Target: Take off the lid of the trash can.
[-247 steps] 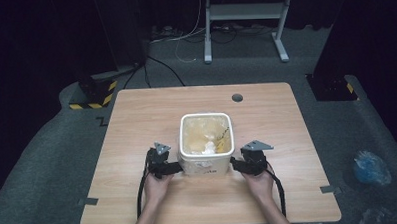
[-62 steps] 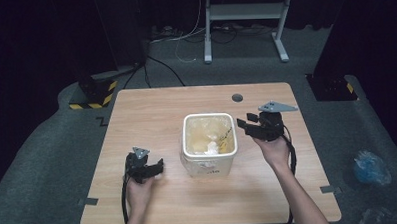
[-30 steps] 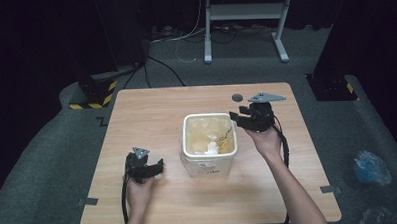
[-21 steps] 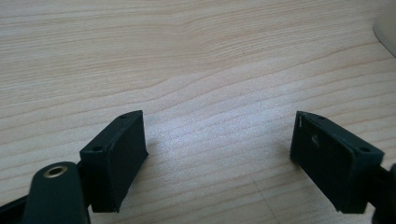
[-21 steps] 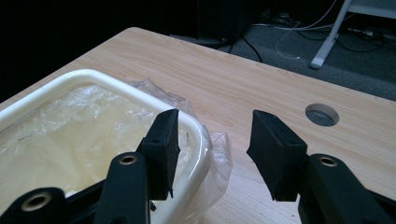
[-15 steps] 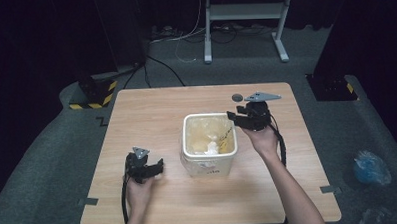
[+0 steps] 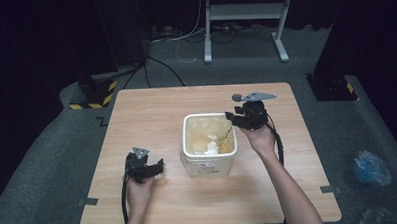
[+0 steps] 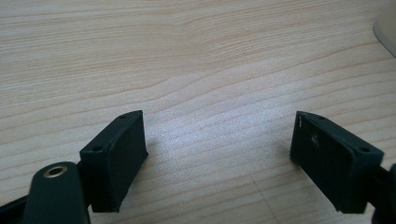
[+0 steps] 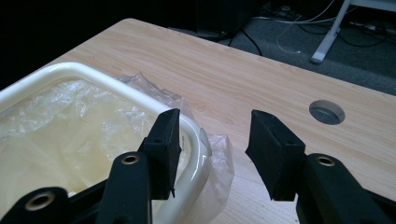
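Note:
A cream plastic bin [image 7: 208,164] stands mid-table, lined with a clear plastic bag [image 7: 203,137] and holding something white and crumpled [image 7: 211,147]. My right gripper [image 7: 230,119] sits at the bin's far right corner. In the right gripper view its jaws [image 9: 212,140] stand open astride the bin rim [image 9: 93,72]. One jaw is inside the rim, the other outside. A loose flap of the bag [image 9: 219,154] lies between them, unpinched. My left gripper [image 7: 157,166] rests on the table left of the bin, open [image 8: 217,149] over bare wood.
The wooden table [image 7: 156,113] has a round cable hole [image 9: 327,112] near its far right. Around it are grey carpet, cables, a white stand's legs [image 7: 243,20] behind, and a blue bag [image 7: 371,167] on the floor at right.
Both grippers have left the bin's front sides. The left one has settled on the table to the left. The right one went to the far right corner and has edged slightly onto the rim.

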